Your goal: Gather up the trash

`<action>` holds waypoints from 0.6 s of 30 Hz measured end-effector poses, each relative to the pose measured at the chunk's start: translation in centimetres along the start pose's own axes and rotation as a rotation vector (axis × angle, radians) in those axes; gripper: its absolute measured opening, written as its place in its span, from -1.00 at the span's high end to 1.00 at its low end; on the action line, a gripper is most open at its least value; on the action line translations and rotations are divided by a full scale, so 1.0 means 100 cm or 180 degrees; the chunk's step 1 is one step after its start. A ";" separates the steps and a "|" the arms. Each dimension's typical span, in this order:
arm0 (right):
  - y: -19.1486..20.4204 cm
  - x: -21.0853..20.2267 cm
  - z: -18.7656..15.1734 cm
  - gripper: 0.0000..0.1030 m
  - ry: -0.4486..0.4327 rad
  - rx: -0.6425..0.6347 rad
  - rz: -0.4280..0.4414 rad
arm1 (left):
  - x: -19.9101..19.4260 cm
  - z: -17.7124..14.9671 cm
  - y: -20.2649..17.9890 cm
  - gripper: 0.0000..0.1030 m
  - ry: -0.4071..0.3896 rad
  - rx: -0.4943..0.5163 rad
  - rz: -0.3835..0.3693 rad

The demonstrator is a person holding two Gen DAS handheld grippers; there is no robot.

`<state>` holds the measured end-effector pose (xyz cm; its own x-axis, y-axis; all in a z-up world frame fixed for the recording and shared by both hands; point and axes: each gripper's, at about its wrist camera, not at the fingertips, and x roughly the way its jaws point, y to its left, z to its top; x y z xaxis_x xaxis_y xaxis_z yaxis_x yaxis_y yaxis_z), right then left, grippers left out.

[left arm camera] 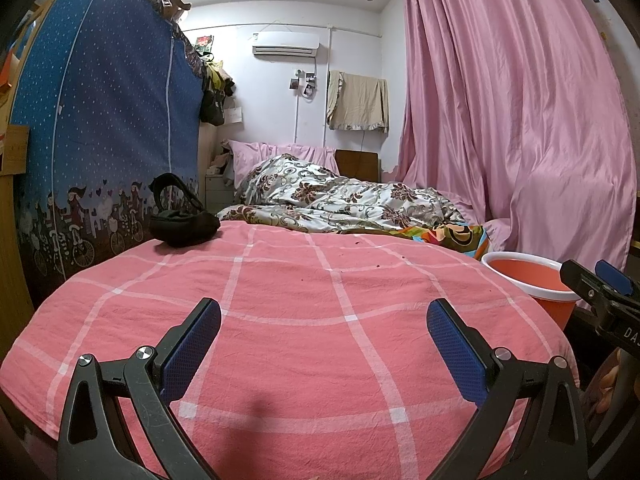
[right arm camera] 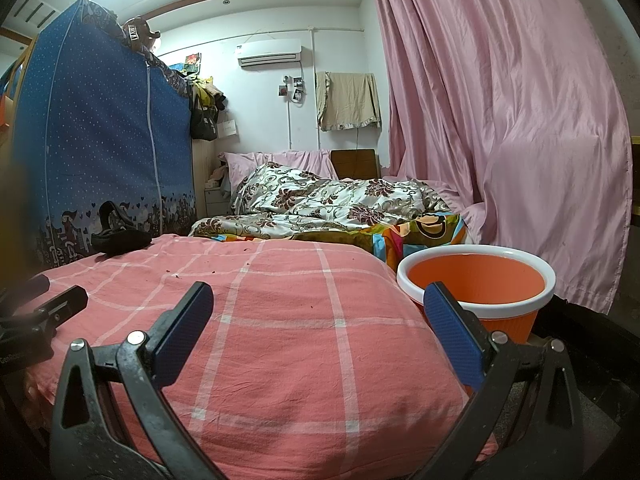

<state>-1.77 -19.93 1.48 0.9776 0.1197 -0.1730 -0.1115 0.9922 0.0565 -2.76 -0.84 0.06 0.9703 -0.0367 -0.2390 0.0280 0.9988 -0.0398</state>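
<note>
Both claws wide open, empty: left claw (left arm camera: 324, 316), right claw (right arm camera: 318, 300), over bed (right arm camera: 280, 320). Crumbs (right arm camera: 176, 277) scattered mid-sheet. Bin (right arm camera: 476, 286) beside bed, right.

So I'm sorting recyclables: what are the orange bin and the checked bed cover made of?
The orange bin looks like moulded plastic: smooth matte inside, ribbed wall, glossy white rim. The checked cover looks like woven cotton, matte and creased, though the fibre can't be confirmed.
</note>
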 end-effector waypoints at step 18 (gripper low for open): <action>0.001 0.000 0.001 -1.00 0.0001 0.0001 0.0000 | 0.000 -0.001 0.001 -0.96 -0.0005 0.0001 -0.0001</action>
<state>-1.78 -19.87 1.56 0.9775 0.1198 -0.1733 -0.1115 0.9921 0.0567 -2.80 -0.76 -0.01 0.9707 -0.0369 -0.2375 0.0283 0.9988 -0.0396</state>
